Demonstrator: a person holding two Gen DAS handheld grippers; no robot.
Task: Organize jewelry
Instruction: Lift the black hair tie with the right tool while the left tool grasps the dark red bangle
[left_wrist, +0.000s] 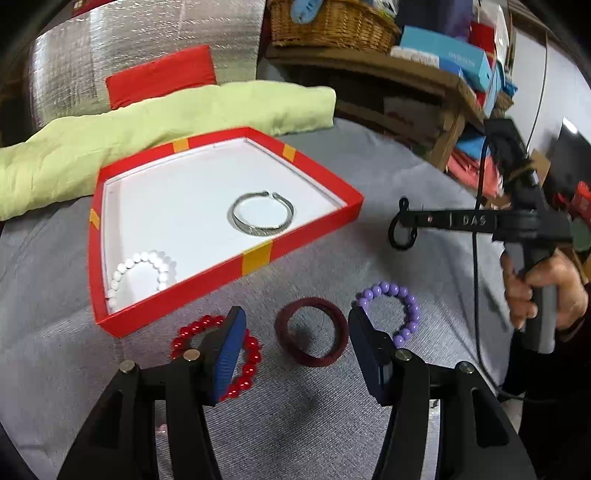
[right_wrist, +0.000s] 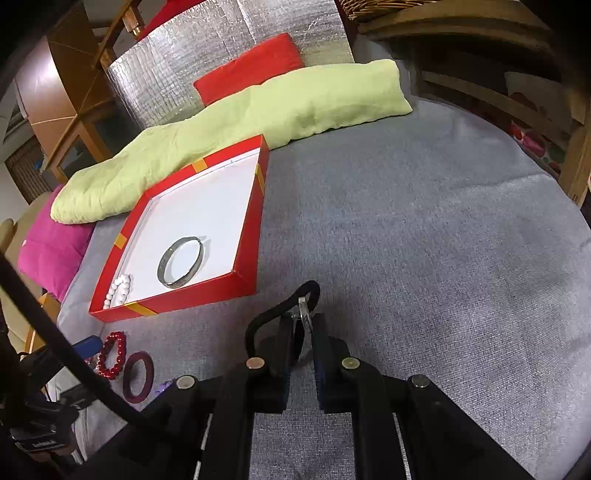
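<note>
Between open left fingers (left_wrist: 229, 354): maroon band (left_wrist: 312, 331)

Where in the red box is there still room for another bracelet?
The red box is mostly bare: its white floor is free behind the silver bangle and between the bangle and the white bead bracelet. Only the near corner with the white beads is taken. Outside, the front is crowded by three more rings.

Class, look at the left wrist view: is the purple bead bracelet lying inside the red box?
No: the purple bead bracelet lies on the grey cloth outside the red box, which holds only the white bead bracelet and the silver bangle.
</note>
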